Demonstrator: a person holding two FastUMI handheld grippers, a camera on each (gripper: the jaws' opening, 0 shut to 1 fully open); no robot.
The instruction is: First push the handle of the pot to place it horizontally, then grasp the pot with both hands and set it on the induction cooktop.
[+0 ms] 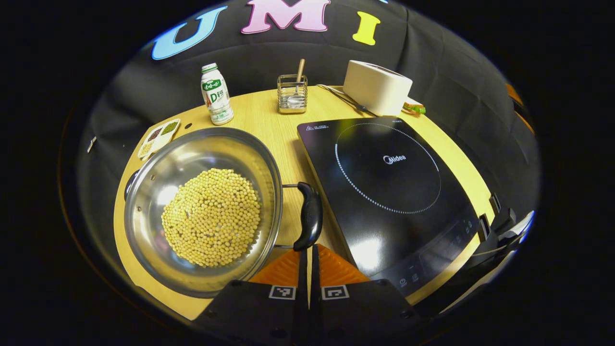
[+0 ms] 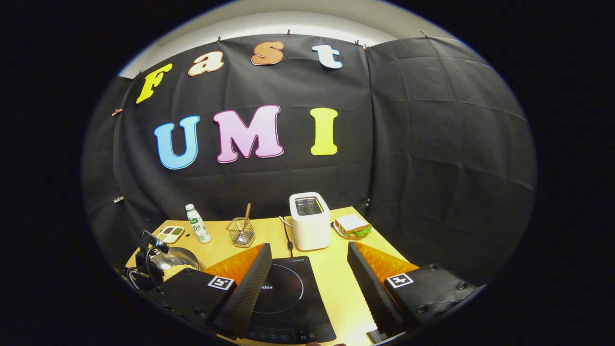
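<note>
1. Your left gripper (image 1: 307, 262) has its fingers pressed together, tips just below the pot's black side handle (image 1: 309, 215).
2. The pot (image 1: 158, 178), round shiny steel holding pale yellow beans (image 1: 211, 217), sits at 10 o'clock from those tips on the wooden table (image 1: 262, 117).
3. The induction cooktop (image 1: 389, 192), a flat glossy black slab, lies at 2 o'clock.
4. Your right gripper (image 2: 307, 269) is spread wide above the cooktop; the pot sits at 9 o'clock.

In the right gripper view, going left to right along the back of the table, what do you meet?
Divided snack tray → milk bottle → wire holder with a spoon in it → white toaster → sandwich on its plate.
</note>
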